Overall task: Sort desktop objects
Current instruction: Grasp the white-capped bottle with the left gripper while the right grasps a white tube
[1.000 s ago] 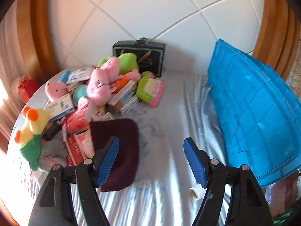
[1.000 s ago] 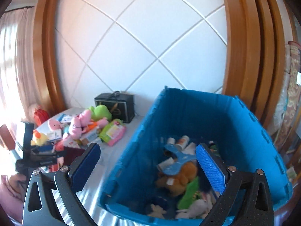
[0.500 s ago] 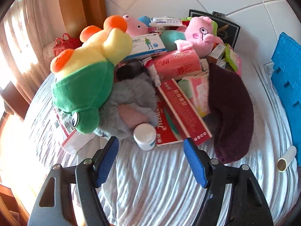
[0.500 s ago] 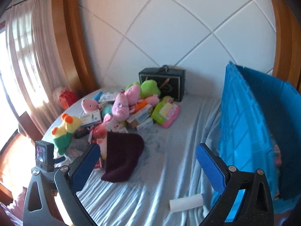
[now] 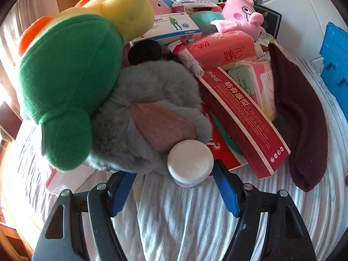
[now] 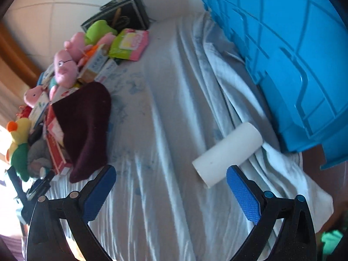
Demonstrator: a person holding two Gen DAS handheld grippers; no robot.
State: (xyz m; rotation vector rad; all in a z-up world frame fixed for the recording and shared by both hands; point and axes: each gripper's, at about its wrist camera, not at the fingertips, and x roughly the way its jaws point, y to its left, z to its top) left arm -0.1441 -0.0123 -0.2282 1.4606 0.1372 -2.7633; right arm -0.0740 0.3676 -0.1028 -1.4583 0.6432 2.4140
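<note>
Left wrist cam: looks steeply down along its fingers (image 5: 121, 190), very close to the pile – grey plush (image 5: 150, 117) and white jar (image 5: 190, 163) fill the centre, jar just ahead of the fingertips. Crate (image 5: 336, 65) only a sliver at right edge.

Right wrist cam: also pitched down but farther back and rolled – cloth (image 6: 165, 130) runs up-frame, crate (image 6: 282, 43) fills upper right, white roll (image 6: 228, 154) close, just ahead of the right finger.

Overlap: same pile, small at left in the right view – maroon cloth (image 6: 87, 126), green-yellow plush (image 6: 19, 150), pink pig (image 6: 64, 69), black box (image 6: 121, 13). Left gripper's body shows at the right view's lower-left edge.
</note>
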